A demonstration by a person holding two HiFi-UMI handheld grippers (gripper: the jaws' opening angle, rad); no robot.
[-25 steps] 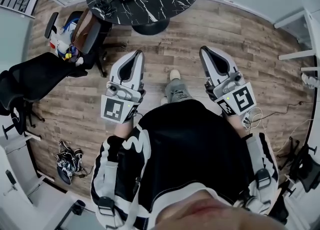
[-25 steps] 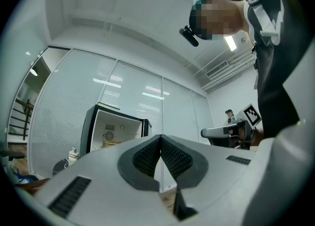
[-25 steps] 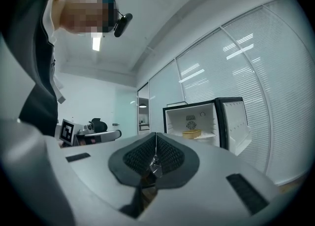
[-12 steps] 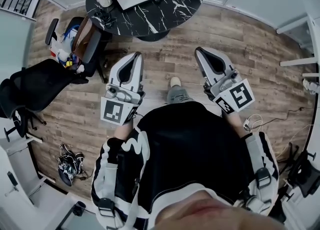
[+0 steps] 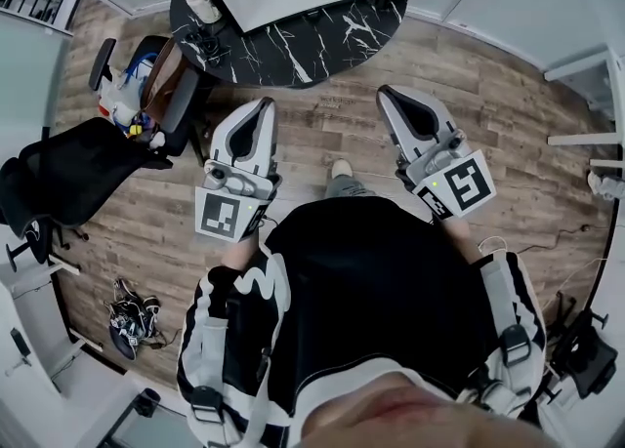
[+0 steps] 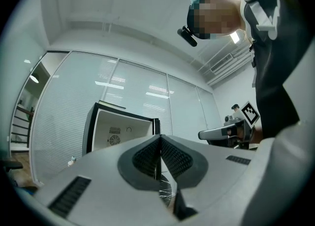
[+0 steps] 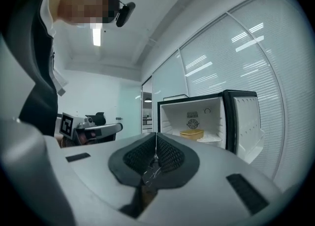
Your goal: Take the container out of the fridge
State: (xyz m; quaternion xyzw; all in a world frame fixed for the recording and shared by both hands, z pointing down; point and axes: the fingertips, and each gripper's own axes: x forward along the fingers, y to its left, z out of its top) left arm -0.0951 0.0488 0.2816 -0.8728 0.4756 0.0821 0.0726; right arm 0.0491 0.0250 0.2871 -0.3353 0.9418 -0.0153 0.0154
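The yellow container (image 7: 192,134) sits on the shelf of the open fridge (image 7: 170,119), which stands on a black marbled table (image 5: 332,36) at 12 o'clock from the person. It looks like a shallow plastic tub: probably light and stiff, with smooth walls that could slip. Whether it holds anything cannot be told. The rim seems the best hold, one jaw inside and one outside, at the 6 o'clock edge nearest the door opening, and kept level on the way out. The left gripper (image 5: 262,109) is held out at 11 o'clock from the body, tilted slightly upward, its jaws clenched on nothing. The right gripper (image 5: 389,97) is at 1 o'clock, held level, also pressed together and empty, with the container at its 1 o'clock, well apart
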